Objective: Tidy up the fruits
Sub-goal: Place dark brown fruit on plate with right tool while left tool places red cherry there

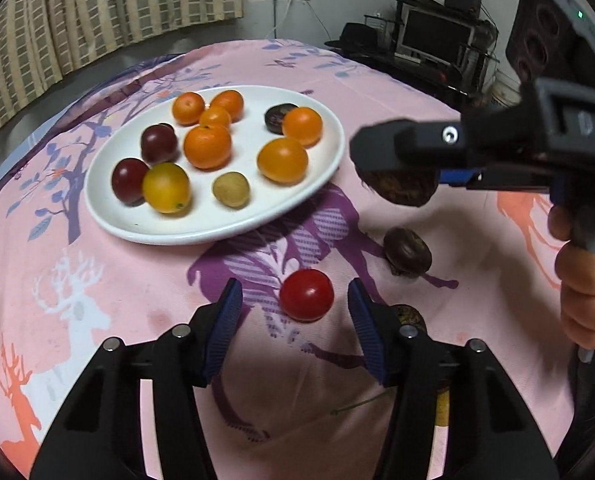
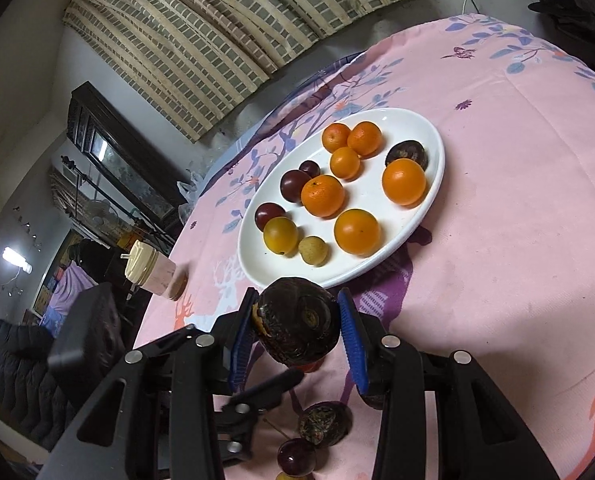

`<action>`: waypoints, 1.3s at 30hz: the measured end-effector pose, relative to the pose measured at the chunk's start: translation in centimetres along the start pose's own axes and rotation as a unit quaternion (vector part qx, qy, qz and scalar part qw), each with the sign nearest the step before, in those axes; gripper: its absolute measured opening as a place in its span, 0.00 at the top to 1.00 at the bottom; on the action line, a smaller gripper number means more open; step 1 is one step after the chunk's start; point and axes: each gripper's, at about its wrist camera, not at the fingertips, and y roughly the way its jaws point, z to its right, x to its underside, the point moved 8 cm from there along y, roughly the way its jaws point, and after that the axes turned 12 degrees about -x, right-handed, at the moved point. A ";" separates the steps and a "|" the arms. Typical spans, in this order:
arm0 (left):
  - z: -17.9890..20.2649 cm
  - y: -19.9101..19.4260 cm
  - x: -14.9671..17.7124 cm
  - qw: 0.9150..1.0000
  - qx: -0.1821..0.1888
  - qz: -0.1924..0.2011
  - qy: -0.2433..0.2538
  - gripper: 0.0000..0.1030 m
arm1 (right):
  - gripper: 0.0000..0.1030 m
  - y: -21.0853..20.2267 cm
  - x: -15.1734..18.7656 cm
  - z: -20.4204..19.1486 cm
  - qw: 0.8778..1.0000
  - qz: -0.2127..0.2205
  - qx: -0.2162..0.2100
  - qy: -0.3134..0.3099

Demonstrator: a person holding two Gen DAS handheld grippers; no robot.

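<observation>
A white plate [image 1: 109, 216] on the pink cloth holds several oranges, dark plums, a yellow fruit and a small tan fruit; it also shows in the right wrist view [image 2: 437, 196]. My left gripper [image 1: 295, 314] is open, its fingers on either side of a red tomato [image 1: 306, 295] on the cloth. My right gripper [image 2: 297, 336] is shut on a dark brown chestnut-like fruit [image 2: 297, 330] and holds it in the air just off the plate's near edge; in the left wrist view this fruit [image 1: 401, 189] hangs right of the plate.
Another dark brown fruit [image 1: 407, 252] lies on the cloth right of the tomato. A second one [image 2: 324, 424] and a dark cherry [image 2: 296, 458] lie under my right gripper. A pink bottle with a cream cap [image 2: 153, 272] lies near the table's left edge.
</observation>
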 end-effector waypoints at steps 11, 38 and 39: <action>1.4 2.0 0.3 1.000 0.005 -0.017 0.018 0.71 | 0.61 -0.1 0.0 -0.3 1.000 0.003 -0.003 -0.004; -10.5 2.3 -9.4 0.975 -0.120 0.070 -0.171 0.17 | 0.50 3.9 -7.9 2.9 0.985 0.063 0.137 -0.084; -10.6 1.8 -9.3 0.974 -0.126 0.078 -0.169 0.17 | 0.49 3.8 -7.7 2.5 0.985 0.063 0.132 -0.086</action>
